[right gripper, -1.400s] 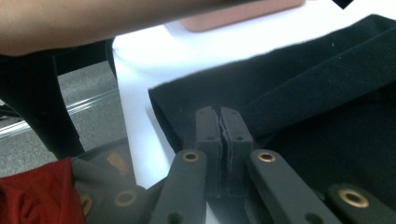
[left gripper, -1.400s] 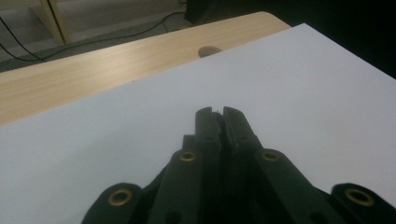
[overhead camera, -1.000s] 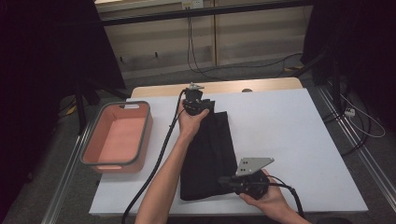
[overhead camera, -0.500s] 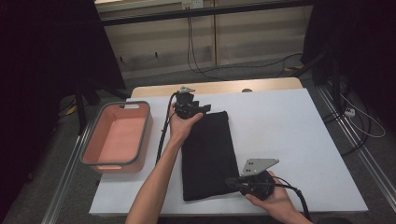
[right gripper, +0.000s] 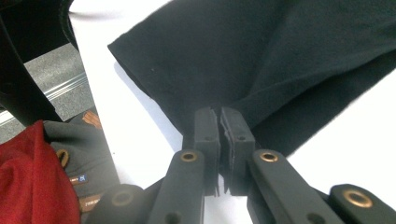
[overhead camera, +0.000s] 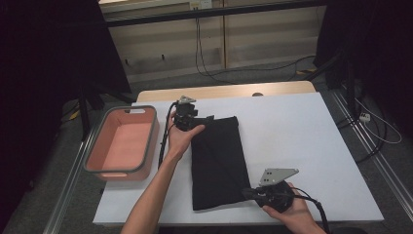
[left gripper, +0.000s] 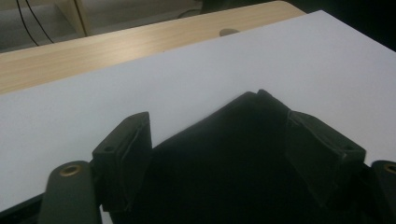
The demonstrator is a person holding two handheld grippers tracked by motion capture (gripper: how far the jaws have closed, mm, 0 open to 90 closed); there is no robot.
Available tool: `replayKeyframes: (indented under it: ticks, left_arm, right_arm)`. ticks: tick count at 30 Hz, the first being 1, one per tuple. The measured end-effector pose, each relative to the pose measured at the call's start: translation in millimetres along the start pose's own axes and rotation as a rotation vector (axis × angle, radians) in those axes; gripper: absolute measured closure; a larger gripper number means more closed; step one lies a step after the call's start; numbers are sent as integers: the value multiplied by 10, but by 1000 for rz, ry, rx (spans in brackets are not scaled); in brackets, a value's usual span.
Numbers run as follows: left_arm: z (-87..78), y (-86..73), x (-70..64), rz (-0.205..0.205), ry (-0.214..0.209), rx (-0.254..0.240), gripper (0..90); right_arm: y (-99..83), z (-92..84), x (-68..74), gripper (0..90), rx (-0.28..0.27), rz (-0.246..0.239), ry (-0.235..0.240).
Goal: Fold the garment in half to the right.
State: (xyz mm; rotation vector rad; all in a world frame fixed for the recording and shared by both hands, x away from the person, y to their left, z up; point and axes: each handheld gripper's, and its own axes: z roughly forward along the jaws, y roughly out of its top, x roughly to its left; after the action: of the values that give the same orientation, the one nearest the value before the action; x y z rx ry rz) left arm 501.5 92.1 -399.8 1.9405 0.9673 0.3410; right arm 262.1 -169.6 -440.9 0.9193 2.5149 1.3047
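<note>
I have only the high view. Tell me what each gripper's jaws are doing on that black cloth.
Observer: The right gripper has its jaws shut on the black cloth, pinching a near corner.
Operator: Report the left one.
Observer: The left gripper has just been opening; its jaws stand apart, the cloth's far corner lying between them unpinched.
Operator: Say what lies past that corner.
Observer: Bare white table, then a wooden strip.
</note>
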Motion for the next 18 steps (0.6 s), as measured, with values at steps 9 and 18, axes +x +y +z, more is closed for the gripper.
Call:
replayKeyframes:
  ticks: [9,18]
  left_arm:
    - [-111,-121,39,7,15,-2,198]
    - [-280,-192,8,16,16,-18,120]
  right_arm:
    - [-82,-46,-42,809,28,36,-23]
    - [-81,-83,-59,683,13,55,-36]
